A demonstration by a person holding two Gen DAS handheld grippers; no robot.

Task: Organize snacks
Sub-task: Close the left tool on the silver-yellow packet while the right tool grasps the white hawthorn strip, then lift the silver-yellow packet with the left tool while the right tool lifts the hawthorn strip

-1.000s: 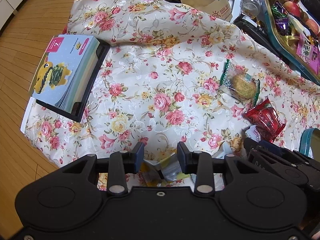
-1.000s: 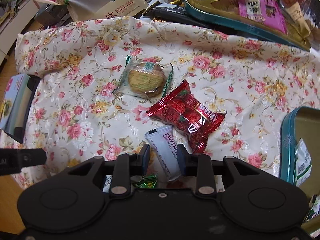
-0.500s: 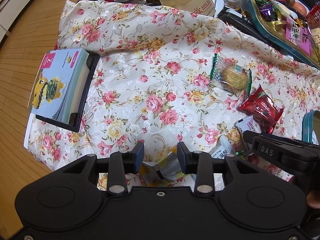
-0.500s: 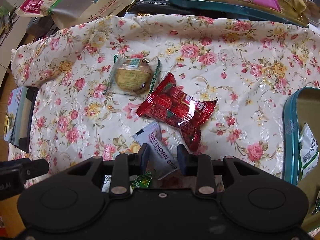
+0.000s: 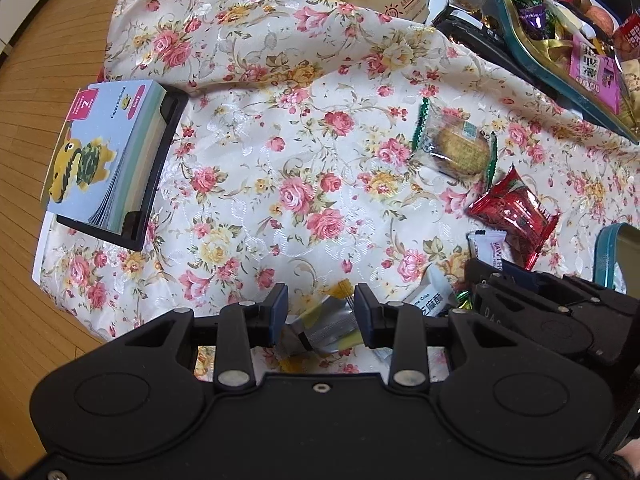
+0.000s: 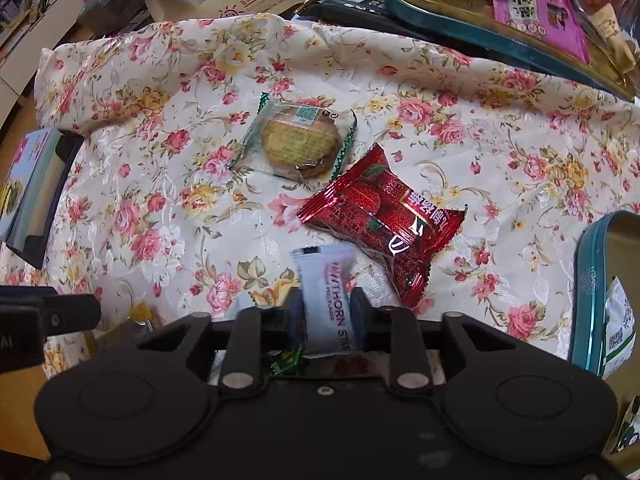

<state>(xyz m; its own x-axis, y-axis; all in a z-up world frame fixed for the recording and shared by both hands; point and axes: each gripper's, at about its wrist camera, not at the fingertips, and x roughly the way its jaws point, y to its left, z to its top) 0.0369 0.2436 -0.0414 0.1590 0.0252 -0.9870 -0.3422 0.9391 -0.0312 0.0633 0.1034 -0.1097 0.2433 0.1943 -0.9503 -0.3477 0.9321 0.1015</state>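
1. The right gripper [image 6: 326, 312] pinches the white hawthorn strip packet [image 6: 326, 300] between its two pads; the packet stands nearly upright in the grip, its far end poking out past the fingertips.
2. The left gripper [image 5: 321, 310] has its jaws spread, with a crumpled silver and yellow wrapper [image 5: 324, 328] lying between them; whether the pads touch it cannot be told.
3. On the floral cloth [image 6: 160, 160], just beyond the right gripper, lies a red strawberry packet [image 6: 382, 216], and farther and to its left a clear-wrapped round biscuit [image 6: 298, 144]; the two packets sit just beside each other.
4. A small green candy wrapper [image 6: 286, 360] lies under the right gripper's near end.
5. In the left wrist view a white packet with dark print [image 5: 430, 300] lies between the two grippers.
6. At the right edge stands an open teal tin [image 6: 582, 280] with a white and green sachet [image 6: 618, 328] inside.
7. At the far right, a teal and gold tray [image 6: 460, 16] holds assorted sweets, including a purple packet [image 6: 536, 12].
8. On the left edge of the cloth rests a stack of cards in a black holder [image 5: 108, 152].
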